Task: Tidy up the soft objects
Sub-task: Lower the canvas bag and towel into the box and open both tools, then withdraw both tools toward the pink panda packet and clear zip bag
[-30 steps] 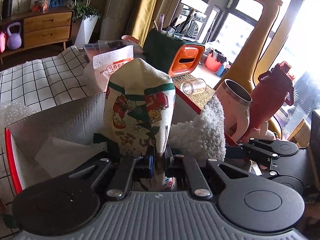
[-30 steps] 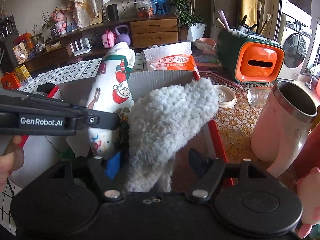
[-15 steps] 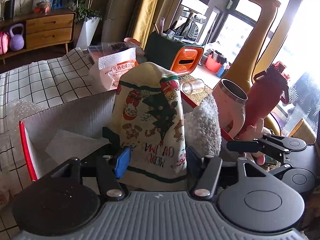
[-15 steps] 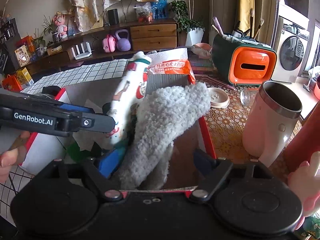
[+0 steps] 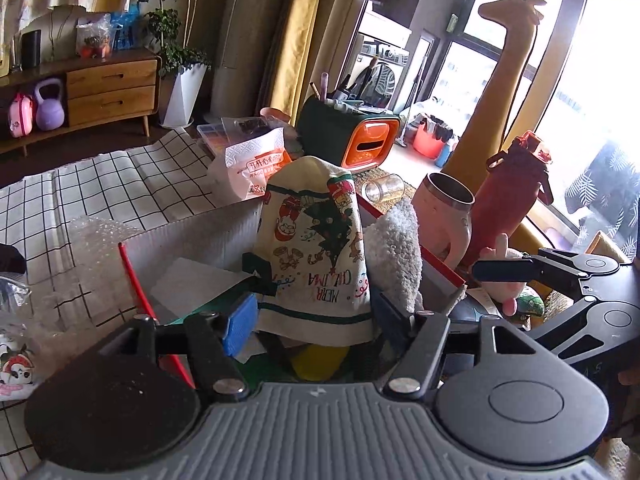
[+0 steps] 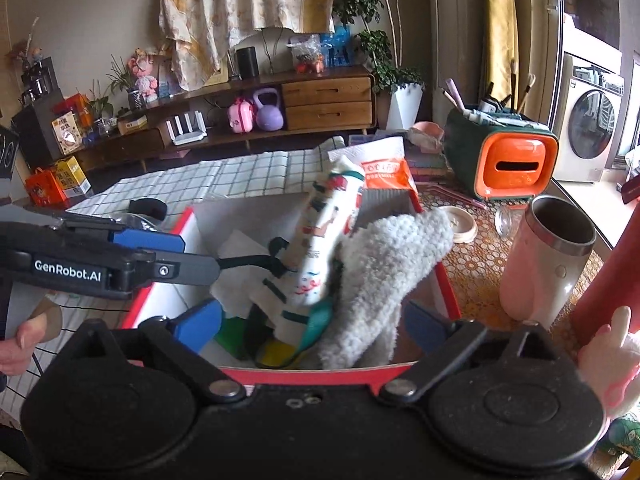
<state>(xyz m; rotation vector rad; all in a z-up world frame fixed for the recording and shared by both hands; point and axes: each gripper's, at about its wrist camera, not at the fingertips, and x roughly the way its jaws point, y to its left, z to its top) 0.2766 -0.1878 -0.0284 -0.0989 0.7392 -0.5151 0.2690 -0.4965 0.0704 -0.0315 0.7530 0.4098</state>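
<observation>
A red-edged cardboard box point(image 5: 192, 236) point(image 6: 188, 224) holds two soft pieces standing on end. One is a cream Christmas-print cloth point(image 5: 316, 248) point(image 6: 324, 248), the other a fluffy white-grey cloth point(image 5: 396, 252) point(image 6: 384, 276) leaning beside it. My left gripper point(image 5: 316, 320) is just in front of the print cloth with its jaws opening, the pads off the fabric. My right gripper point(image 6: 312, 326) is drawn back near the box's front rim, jaws opening wide around the fluffy cloth's foot without pressing it. The left gripper's side point(image 6: 100, 264) shows in the right wrist view.
White paper point(image 5: 192, 284), a yellow item point(image 5: 316, 360) and green pieces lie in the box bottom. Right of the box stand a pink steel-rimmed cup point(image 6: 548, 256), a red bottle point(image 5: 508, 196) and a pink plush point(image 5: 504, 272). Behind are a snack bag point(image 5: 256, 168), an orange-green organizer point(image 6: 508, 160) and bubble wrap point(image 5: 96, 240).
Both grippers let go: the left was shut on the print cloth, the right held the fluffy cloth. Both opened, pulled back and rose, leaving the cloths standing in the box.
</observation>
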